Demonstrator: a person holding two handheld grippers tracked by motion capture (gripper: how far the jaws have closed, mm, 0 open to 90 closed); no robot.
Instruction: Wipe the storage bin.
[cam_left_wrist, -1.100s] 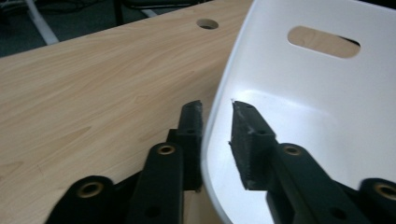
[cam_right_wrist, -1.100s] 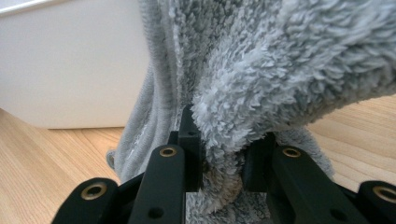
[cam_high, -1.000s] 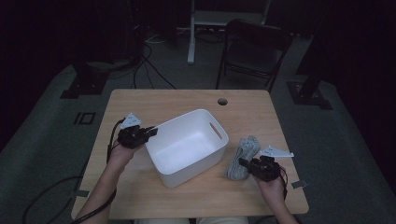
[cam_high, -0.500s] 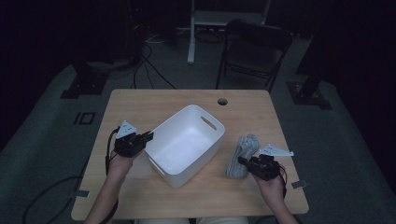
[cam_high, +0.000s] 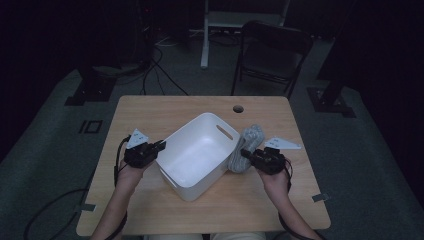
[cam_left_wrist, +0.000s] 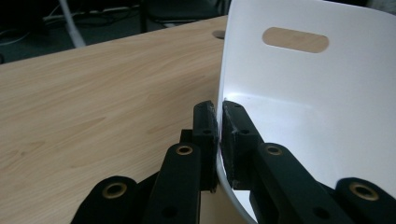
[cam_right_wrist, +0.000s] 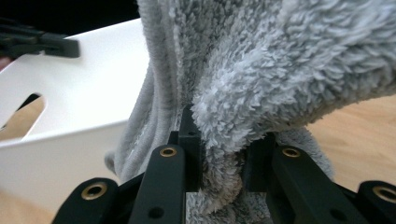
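Note:
A white plastic bin (cam_high: 200, 155) stands at an angle in the middle of the wooden table (cam_high: 150, 112). My left gripper (cam_high: 159, 146) is shut on the bin's left rim (cam_left_wrist: 220, 105), one jaw outside the wall and one inside. A grey fluffy towel (cam_high: 245, 147) hangs folded just right of the bin, raised slightly off the table. My right gripper (cam_high: 246, 154) is shut on the towel (cam_right_wrist: 243, 93), whose pile bulges between the two jaws. In the right gripper view the bin's wall (cam_right_wrist: 74, 102) with its handle slot stands close on the left.
A round cable hole (cam_high: 238, 108) sits near the table's far edge. Beyond the table are a dark folding chair (cam_high: 270, 55), a white stand leg (cam_high: 205, 35) and cables on the grey floor. Bare tabletop lies at the far left and along the front.
The right gripper has lifted the towel and carried it toward the bin's right side. The bin has turned and shifted slightly in the left gripper's hold.

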